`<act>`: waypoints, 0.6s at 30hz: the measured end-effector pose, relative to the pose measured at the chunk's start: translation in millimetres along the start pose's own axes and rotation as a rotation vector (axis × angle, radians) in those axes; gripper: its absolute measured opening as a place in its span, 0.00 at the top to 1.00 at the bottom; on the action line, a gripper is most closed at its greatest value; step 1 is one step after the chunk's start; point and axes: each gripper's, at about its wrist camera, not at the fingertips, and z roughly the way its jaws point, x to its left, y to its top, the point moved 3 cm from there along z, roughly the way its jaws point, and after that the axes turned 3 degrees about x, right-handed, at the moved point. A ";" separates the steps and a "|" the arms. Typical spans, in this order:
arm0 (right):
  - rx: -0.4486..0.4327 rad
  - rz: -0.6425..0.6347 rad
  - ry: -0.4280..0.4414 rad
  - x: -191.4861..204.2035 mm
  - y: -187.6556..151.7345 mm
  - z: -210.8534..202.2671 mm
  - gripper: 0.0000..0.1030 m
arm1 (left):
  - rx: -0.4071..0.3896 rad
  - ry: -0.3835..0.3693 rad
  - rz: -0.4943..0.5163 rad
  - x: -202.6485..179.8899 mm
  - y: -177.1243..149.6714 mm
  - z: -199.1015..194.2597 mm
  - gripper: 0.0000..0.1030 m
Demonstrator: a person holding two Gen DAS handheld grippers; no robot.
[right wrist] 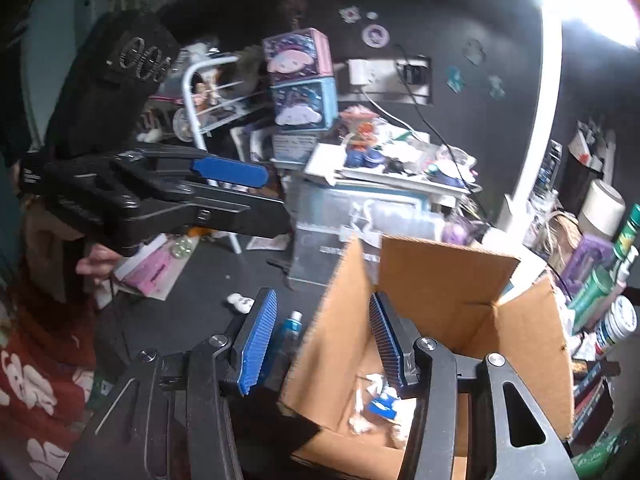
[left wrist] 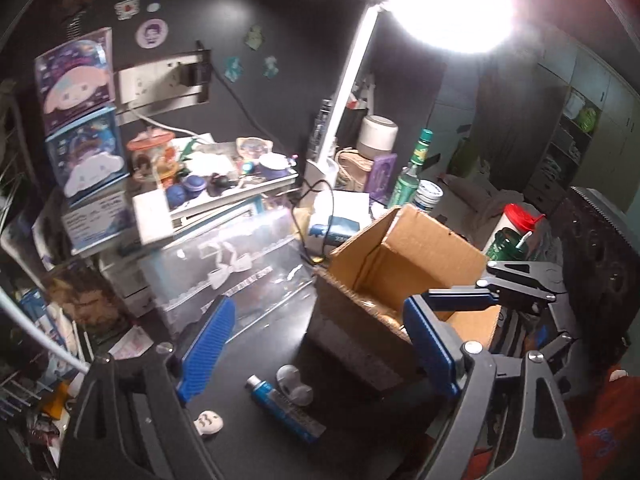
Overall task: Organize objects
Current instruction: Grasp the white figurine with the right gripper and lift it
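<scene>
Both sets of jaws open, empty. Left gripper (left wrist: 316,344) over table (left wrist: 248,344); blue tube (left wrist: 285,408) just below, nr cardboard box (left wrist: 404,280). Prob light, soft, slippery: pinch mid-body across width. Right gripper (right wrist: 324,344) straddles box wall.

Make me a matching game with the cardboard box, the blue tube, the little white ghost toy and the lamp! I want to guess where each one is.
Things:
1. cardboard box
2. blue tube
3. white ghost toy
4. lamp

Descriptions:
A. shining bright, high over the desk
B. lying flat on the dark desk beside the box
C. standing with its flaps open
D. small, on the desk nearest the left gripper

Pairs: 1-C, 2-B, 3-D, 4-A
</scene>
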 end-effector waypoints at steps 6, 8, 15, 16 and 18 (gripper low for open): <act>0.006 -0.120 0.161 70.9 -3.6 27.6 0.57 | -0.037 0.087 -0.119 57.7 -58.4 -18.4 0.18; 0.038 -0.150 0.212 90.3 -11.7 46.3 0.57 | -0.039 0.106 -0.153 73.3 -78.1 -19.7 0.18; 0.198 -0.156 0.255 116.0 -45.3 142.2 0.57 | -0.011 0.050 -0.271 111.0 -139.9 -2.8 0.19; 0.212 -0.156 0.237 114.6 -49.4 155.5 0.57 | -0.008 0.037 -0.284 115.2 -146.9 0.0 0.19; 0.240 -0.167 0.200 112.5 -56.1 183.0 0.57 | -0.005 0.019 -0.307 122.1 -158.1 5.4 0.19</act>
